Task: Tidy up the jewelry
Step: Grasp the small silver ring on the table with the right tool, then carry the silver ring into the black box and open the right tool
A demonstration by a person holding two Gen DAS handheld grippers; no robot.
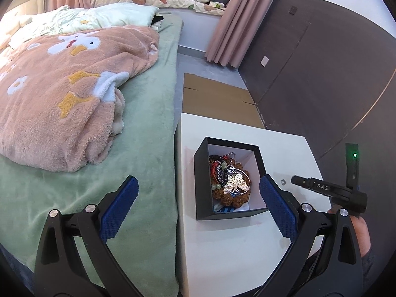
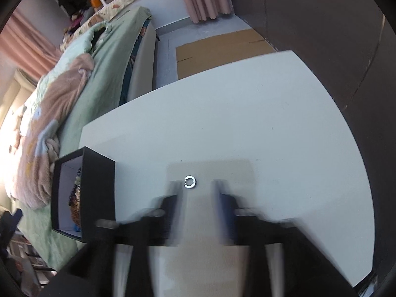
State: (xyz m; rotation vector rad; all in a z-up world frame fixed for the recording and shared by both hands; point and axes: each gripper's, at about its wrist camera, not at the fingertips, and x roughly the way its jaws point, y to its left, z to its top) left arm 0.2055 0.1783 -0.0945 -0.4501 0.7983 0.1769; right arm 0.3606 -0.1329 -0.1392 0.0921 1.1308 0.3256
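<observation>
One black box (image 1: 230,212) full of tangled jewelry (image 1: 231,182) sits near the desk's (image 1: 222,247) bed-side edge. The left gripper (image 1: 198,198) hangs above it, jaws wide, empty. One silver ring (image 2: 190,182) lies mid-desk beyond the right gripper's (image 2: 196,190) parted, empty jaws.

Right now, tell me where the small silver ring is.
The silver ring lies on the bare white table, just ahead of the open right gripper, to the right of the black jewelry box. In the left wrist view it sits beyond the box's right wall.
</observation>
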